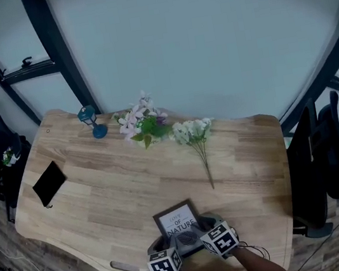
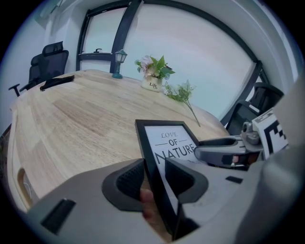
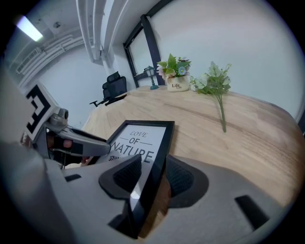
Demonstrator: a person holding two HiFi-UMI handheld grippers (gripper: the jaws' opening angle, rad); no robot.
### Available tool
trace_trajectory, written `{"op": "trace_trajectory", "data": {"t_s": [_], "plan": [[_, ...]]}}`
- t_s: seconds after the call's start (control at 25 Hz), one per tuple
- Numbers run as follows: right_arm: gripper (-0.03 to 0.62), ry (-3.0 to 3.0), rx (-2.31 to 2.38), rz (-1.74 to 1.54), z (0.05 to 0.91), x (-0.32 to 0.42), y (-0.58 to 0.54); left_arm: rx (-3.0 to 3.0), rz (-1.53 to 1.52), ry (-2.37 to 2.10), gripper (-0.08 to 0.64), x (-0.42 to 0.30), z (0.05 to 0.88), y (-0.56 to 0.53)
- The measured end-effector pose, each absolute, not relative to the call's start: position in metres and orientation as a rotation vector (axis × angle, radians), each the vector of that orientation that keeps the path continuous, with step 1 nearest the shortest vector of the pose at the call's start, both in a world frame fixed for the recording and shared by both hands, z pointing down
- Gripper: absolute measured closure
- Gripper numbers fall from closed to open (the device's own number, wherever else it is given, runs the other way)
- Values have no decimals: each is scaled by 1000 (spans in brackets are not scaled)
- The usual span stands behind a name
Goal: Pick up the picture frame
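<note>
A broad wooden counter point(image 1: 102, 194) is seen. The picture frame point(image 1: 178, 219) is found on it close to the near edge, leaned back with its printed face turned upward; its foot is hidden behind the tongs. The frame is straddled at its left side rail by the left tongs point(image 2: 155, 181) and at its right side rail by the right tongs point(image 3: 152, 177). In both, the pads are held apart with a sliver of gap showing beside the rail, so nothing is judged to be clamped yet. The grasping step is therefore taken to be in hand: the frame is bracketed but not secured. For the next move, both pairs of pads would need to be closed evenly on the rails, with the glass spared a hard pinch. The frame would then need to be raised straight up, with its two sides kept level so that it is neither twisted nor let slip. Little room is offered on the near side of the frame, where the counter edge runs close by the tongs. Bare wood is offered beyond the frame and to either side of it. Well beyond the frame, a flat black slab point(image 1: 49, 182) is set far to the left, potted flowers point(image 1: 145, 124) are placed straight behind, a loose sprig point(image 1: 195, 137) is laid slightly to the right, and a small blue lantern point(image 1: 91, 120) is stood behind and to the left. None is judged to hinder a lift.
</note>
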State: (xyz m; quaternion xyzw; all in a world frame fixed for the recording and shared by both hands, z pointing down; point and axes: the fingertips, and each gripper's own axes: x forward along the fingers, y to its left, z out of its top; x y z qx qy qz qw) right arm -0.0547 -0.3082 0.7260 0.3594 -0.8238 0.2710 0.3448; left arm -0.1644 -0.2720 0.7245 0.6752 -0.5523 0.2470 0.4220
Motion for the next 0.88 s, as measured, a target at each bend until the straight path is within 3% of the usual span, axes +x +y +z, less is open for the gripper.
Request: {"op": "trace_trajectory", "data": {"t_s": [0.88], "plan": [[499,-2148,1077,754,709,-43,-313,1640,563,-1412,489,-168,707,-274]]}}
